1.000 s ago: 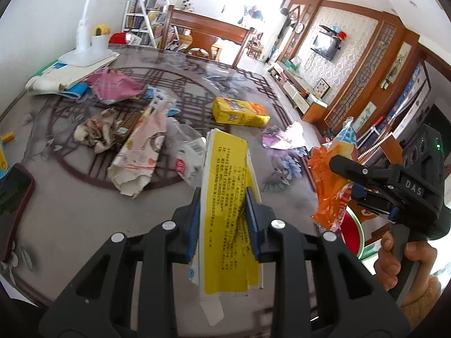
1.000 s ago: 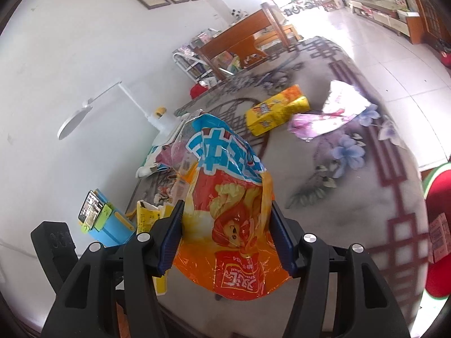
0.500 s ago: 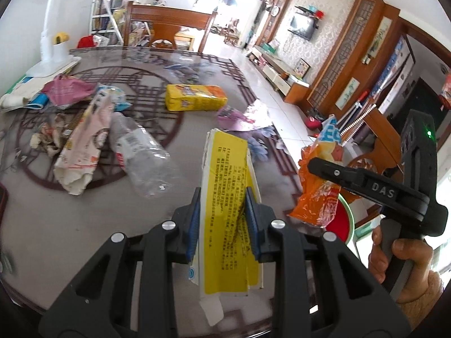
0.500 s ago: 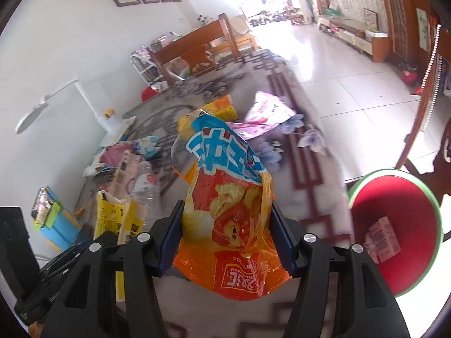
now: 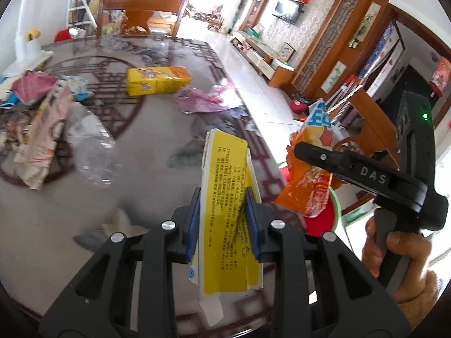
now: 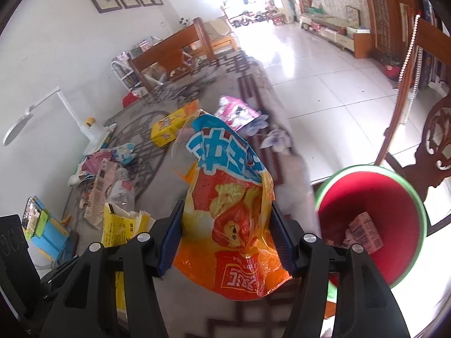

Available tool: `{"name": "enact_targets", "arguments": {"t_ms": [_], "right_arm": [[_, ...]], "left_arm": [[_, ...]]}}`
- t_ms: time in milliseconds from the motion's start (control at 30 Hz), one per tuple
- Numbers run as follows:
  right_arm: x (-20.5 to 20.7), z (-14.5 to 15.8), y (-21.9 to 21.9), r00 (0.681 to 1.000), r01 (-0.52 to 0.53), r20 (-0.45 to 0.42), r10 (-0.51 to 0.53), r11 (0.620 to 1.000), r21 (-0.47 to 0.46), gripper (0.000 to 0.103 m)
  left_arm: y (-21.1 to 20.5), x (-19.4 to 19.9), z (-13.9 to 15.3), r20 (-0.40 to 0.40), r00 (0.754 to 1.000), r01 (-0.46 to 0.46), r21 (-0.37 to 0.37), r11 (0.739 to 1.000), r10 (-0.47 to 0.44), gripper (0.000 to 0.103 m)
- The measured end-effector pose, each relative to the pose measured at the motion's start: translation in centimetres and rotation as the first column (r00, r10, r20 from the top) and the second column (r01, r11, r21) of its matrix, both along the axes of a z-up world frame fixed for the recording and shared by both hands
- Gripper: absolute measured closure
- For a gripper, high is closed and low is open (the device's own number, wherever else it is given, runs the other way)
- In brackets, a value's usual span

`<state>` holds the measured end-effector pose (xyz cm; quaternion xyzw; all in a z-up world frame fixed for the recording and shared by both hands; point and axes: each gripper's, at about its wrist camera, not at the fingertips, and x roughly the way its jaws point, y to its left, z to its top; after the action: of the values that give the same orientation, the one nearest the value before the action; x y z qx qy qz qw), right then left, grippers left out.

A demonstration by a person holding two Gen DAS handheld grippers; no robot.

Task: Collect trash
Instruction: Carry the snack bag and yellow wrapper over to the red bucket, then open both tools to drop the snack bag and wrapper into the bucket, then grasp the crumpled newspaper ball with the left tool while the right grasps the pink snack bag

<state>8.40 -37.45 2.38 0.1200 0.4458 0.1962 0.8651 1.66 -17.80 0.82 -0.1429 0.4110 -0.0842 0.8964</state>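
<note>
My left gripper (image 5: 222, 225) is shut on a flattened yellow carton (image 5: 225, 197), held above the table's near edge. My right gripper (image 6: 225, 236) is shut on an orange and blue snack bag (image 6: 228, 197); it shows in the left wrist view (image 5: 307, 188) to the right, by the table's right edge. A red bin with a green rim (image 6: 375, 225) stands on the floor right of the table, with a pink carton (image 6: 365, 231) inside. The yellow carton also shows in the right wrist view (image 6: 121, 225).
On the patterned table (image 5: 141, 129) lie a yellow box (image 5: 157, 80), a pink wrapper (image 5: 203, 101), a clear plastic bottle (image 5: 90, 143), a long paper bag (image 5: 42, 135) and crumpled wrappers at the left. A wooden chair (image 6: 422, 129) stands behind the bin.
Both grippers have swung right toward the table's right edge, each still holding its piece. The red bin has come fuller into the right wrist view.
</note>
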Motion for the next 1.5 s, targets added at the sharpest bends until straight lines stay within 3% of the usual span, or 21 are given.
{"name": "enact_targets", "arguments": {"t_ms": [167,400,567,700,800,867,900,967,1233,1500], "right_arm": [[0.6,0.0,-4.5,0.990,0.143,-0.006,-0.143,0.990,0.010,0.046],[0.7,-0.6,-10.4,0.947,0.321,-0.034,-0.321,0.947,0.009,0.046],[0.8,-1.2,-13.1,0.902,0.426,-0.021,-0.431,0.899,-0.103,0.046],[0.5,-1.7,-15.0,0.872,0.484,-0.015,-0.490,0.865,-0.132,0.046],[0.4,-1.6,-15.3,0.858,0.507,-0.012,-0.514,0.850,-0.143,0.046],[0.4,-1.3,-15.4,0.846,0.528,0.011,-0.533,0.834,-0.159,0.041],[0.4,-1.2,-15.5,0.842,0.534,0.020,-0.539,0.829,-0.167,0.037],[0.5,-1.0,-15.5,0.835,0.547,0.039,-0.549,0.818,-0.181,0.029],[1.2,-1.0,-14.7,0.843,0.532,0.033,-0.536,0.826,-0.185,0.026],[2.1,-0.4,-10.8,0.887,0.459,0.049,-0.458,0.867,-0.197,0.024]], "left_arm": [[-3.0,1.1,0.1,0.008,0.998,0.066,0.010,0.998,-0.067,0.075],[-8.8,3.5,-0.3,0.006,0.981,0.192,0.012,0.981,-0.192,0.075],[-13.3,4.8,-2.0,-0.035,0.960,0.278,0.002,0.961,-0.278,0.075],[-15.7,5.5,-3.1,-0.056,0.946,0.322,0.024,0.947,-0.320,0.075],[-16.8,6.1,-3.4,-0.067,0.938,0.342,0.031,0.939,-0.340,0.071],[-17.2,6.5,-3.3,-0.058,0.941,0.337,0.043,0.940,-0.335,0.055],[-17.2,6.6,-3.2,-0.049,0.944,0.330,0.049,0.943,-0.327,0.043],[-16.9,6.8,-3.0,-0.024,0.948,0.319,0.058,0.946,-0.318,0.042],[-14.6,6.1,-1.3,0.032,0.964,0.262,0.078,0.962,-0.266,0.042],[-7.5,3.8,-0.6,0.066,0.982,0.171,0.097,0.980,-0.178,0.036]]}}
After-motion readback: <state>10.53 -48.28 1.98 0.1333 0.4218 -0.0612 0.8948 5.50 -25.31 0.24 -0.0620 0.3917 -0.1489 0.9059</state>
